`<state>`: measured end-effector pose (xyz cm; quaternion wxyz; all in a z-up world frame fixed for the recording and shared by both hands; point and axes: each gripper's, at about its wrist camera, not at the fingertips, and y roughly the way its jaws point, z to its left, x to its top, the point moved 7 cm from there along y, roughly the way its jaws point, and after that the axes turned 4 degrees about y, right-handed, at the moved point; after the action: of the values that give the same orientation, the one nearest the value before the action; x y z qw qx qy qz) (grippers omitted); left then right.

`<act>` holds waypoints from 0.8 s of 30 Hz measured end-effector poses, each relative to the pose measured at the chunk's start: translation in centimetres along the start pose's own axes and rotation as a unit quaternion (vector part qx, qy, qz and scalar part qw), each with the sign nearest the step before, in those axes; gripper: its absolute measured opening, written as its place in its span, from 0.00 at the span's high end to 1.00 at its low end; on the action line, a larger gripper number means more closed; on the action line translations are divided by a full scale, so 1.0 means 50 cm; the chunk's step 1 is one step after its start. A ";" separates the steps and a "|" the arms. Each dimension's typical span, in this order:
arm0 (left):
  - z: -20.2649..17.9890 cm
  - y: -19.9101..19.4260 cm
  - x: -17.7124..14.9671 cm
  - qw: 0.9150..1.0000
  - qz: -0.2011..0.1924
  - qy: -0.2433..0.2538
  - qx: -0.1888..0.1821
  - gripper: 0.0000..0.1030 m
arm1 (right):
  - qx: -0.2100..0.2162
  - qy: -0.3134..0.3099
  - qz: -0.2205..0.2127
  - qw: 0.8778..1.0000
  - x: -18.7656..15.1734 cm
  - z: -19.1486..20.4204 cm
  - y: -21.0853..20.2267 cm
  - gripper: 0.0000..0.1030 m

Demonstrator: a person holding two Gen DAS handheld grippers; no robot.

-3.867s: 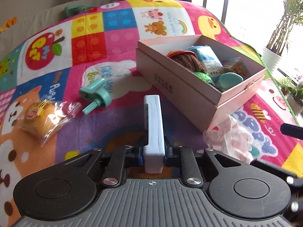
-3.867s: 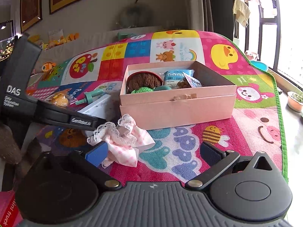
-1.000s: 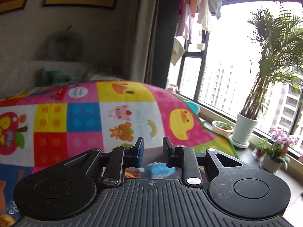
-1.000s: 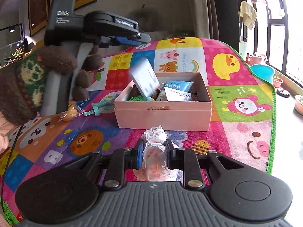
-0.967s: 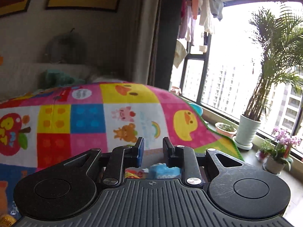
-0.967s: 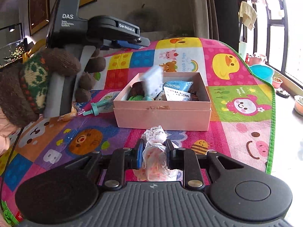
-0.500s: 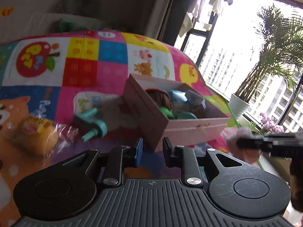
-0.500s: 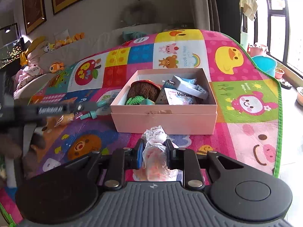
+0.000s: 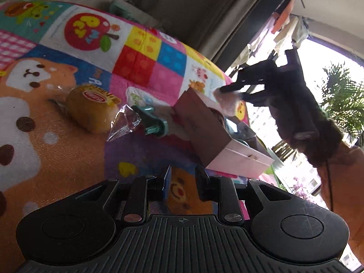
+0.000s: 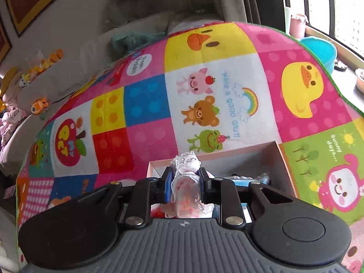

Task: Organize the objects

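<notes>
The right gripper is closed on a pink lace-edged cloth and holds it above the pink box, over the near-left part of the opening. In the left wrist view the same cloth hangs as a pale bundle at about 1 o'clock, over the far end of the box.

The step in hand seems to be putting the cloth into the box. To do it well, the person should lower the gripper until the cloth rests on the things inside, and only then let the jaws go apart. The cloth is soft and light, so its lace edge can catch on a pad or hang over the rim. A place that is not yet filled is better, and the right wrist view shows free floor toward the far side of the box.

The left gripper is nearly closed and holds nothing; only the mat shows between its fingers. It points toward the things that lie outside the box.

Outside the box there are two things: one wrapped bun at 10 o'clock in the left wrist view, and one teal plastic toy at 11 o'clock, just beside the box wall. There is one box and one cloth. How many things are inside the box cannot be counted well, because the wall hides most of them; perhaps four or five.
</notes>
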<state>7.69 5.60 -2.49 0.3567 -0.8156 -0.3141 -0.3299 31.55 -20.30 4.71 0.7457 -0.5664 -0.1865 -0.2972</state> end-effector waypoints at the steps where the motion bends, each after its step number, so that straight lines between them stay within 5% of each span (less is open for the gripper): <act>1: 0.002 -0.002 0.002 1.000 -0.003 -0.005 -0.001 0.75 | -0.014 -0.003 0.008 1.000 -0.002 0.006 0.027 0.78; 7: 0.011 -0.007 0.004 1.000 -0.009 -0.021 -0.003 0.75 | -0.069 -0.017 0.055 0.996 -0.046 0.005 0.122 0.78; 11: 0.012 -0.010 0.006 1.000 -0.014 -0.023 -0.002 0.75 | -0.078 -0.016 0.060 0.995 -0.041 0.005 0.113 0.45; 14: 0.022 -0.017 0.011 0.999 -0.025 -0.030 0.010 0.75 | -0.081 -0.052 -0.007 0.995 -0.023 0.048 0.047 0.42; 18: 0.044 -0.054 0.035 0.995 -0.065 -0.030 0.067 0.75 | -0.006 -0.113 -0.068 0.991 -0.048 0.165 -0.050 0.17; 22: 0.101 -0.106 0.071 0.983 -0.085 -0.064 0.148 0.75 | 0.079 -0.166 -0.016 0.983 -0.143 0.275 -0.047 0.17; 24: 0.133 -0.127 0.087 0.978 -0.082 -0.078 0.177 0.75 | 0.101 -0.183 0.007 0.978 -0.191 0.312 -0.021 0.25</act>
<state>7.58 15.55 -0.30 0.4416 -0.7344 -0.4600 -0.2325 24.57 -3.38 4.09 0.7545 -0.5340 -0.3451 -0.1627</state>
